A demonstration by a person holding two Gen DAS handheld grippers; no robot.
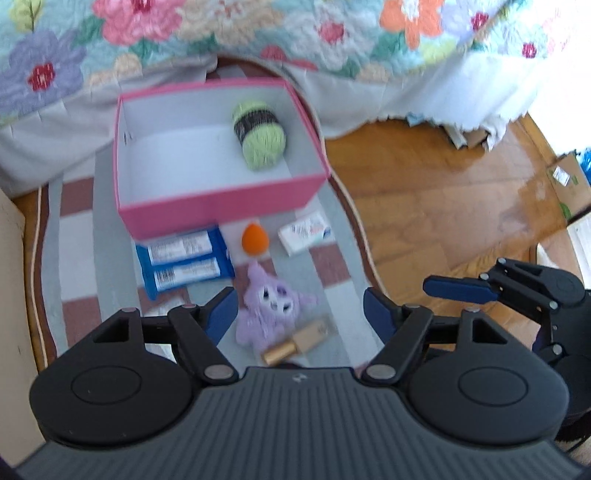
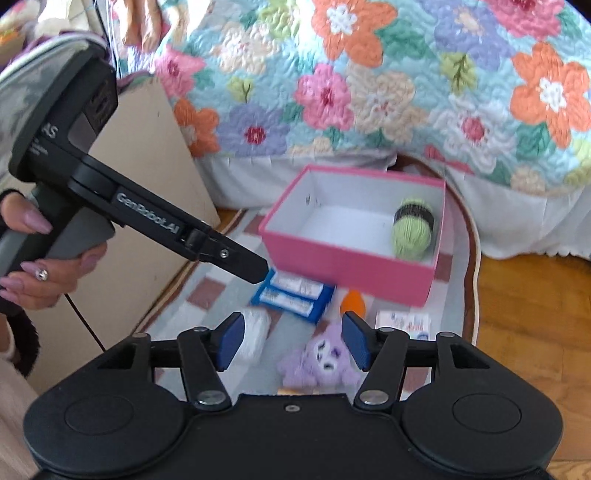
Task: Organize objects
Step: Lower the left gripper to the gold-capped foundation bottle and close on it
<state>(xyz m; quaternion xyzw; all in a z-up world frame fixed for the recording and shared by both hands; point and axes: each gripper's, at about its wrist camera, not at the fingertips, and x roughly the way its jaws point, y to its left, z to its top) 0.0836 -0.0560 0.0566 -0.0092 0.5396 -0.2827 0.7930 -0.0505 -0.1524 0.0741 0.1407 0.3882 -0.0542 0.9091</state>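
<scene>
A pink box [image 1: 218,210] [image 2: 343,254] stands on the rug with a green yarn ball [image 1: 260,136] [image 2: 412,229] inside. In front of it lie a blue packet [image 1: 184,262] [image 2: 293,293], an orange sponge [image 1: 255,239] [image 2: 352,301], a white carton [image 1: 304,232] [image 2: 404,323], a purple plush toy [image 1: 271,310] [image 2: 321,363], a gold tube [image 1: 295,343] and a white roll [image 2: 253,334]. My left gripper [image 1: 300,312] is open and empty above the plush. My right gripper [image 2: 293,341] is open and empty above the plush; it also shows in the left wrist view [image 1: 458,290].
A checked rug [image 1: 77,236] [image 2: 207,291] lies on a wooden floor [image 1: 443,206] [image 2: 532,332]. A bed with a floral quilt [image 1: 258,33] [image 2: 369,85] rises behind the box. A beige panel [image 2: 147,166] stands at the left. A cardboard box [image 1: 569,184] sits far right.
</scene>
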